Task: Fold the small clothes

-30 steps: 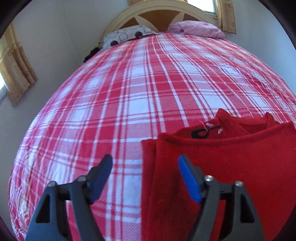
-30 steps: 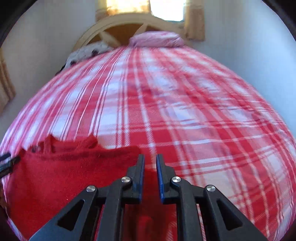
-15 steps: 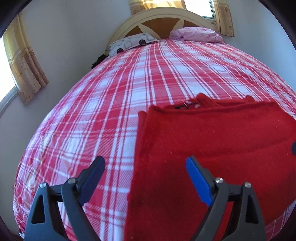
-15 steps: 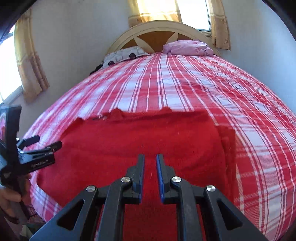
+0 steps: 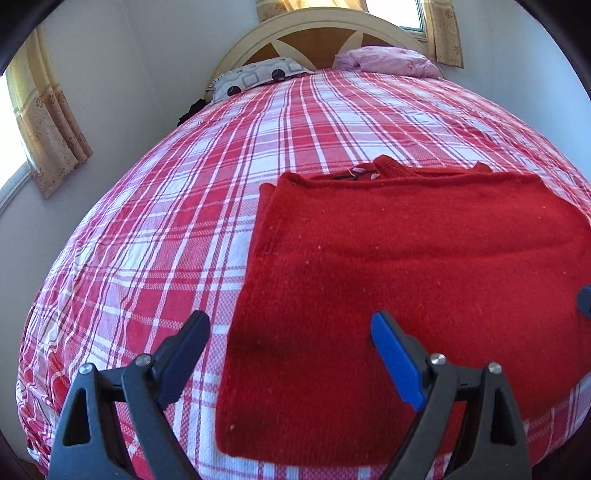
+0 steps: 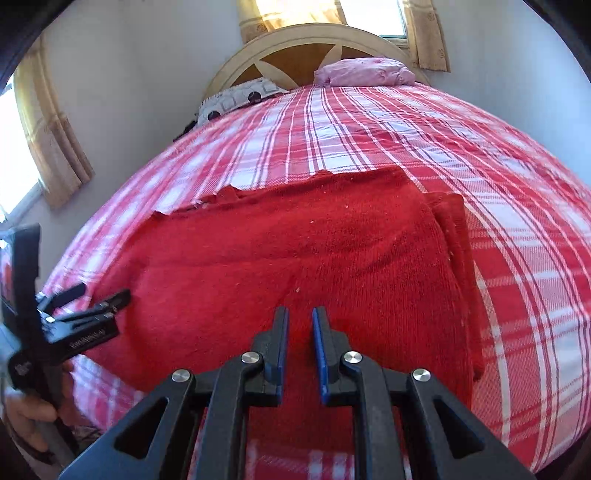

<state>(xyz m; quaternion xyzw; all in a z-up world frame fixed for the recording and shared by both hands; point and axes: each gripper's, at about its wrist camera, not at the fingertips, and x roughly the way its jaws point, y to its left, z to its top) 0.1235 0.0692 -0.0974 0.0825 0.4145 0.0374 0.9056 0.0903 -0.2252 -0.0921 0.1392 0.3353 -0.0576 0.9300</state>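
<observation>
A red knit sweater [image 5: 406, 266] lies folded flat on the red-and-white plaid bed [image 5: 229, 177], collar toward the headboard. It also shows in the right wrist view [image 6: 295, 258]. My left gripper [image 5: 291, 332] is open and empty, raised above the sweater's near left edge. It also shows from the side in the right wrist view [image 6: 85, 299]. My right gripper [image 6: 300, 317] hovers over the sweater's near middle, its jaws nearly together with a narrow gap and nothing between them.
A patterned grey pillow [image 5: 258, 75] and a pink pillow [image 5: 388, 61] lie at the cream headboard [image 5: 325, 33]. Walls run along both sides of the bed. A curtained window [image 5: 44, 122] is on the left. The bed's near edge [image 5: 332, 470] is just below the grippers.
Both grippers have pulled back and risen from the sweater, so more of it and the bed shows. The sweater lies where it was. Jaw openings look the same.
</observation>
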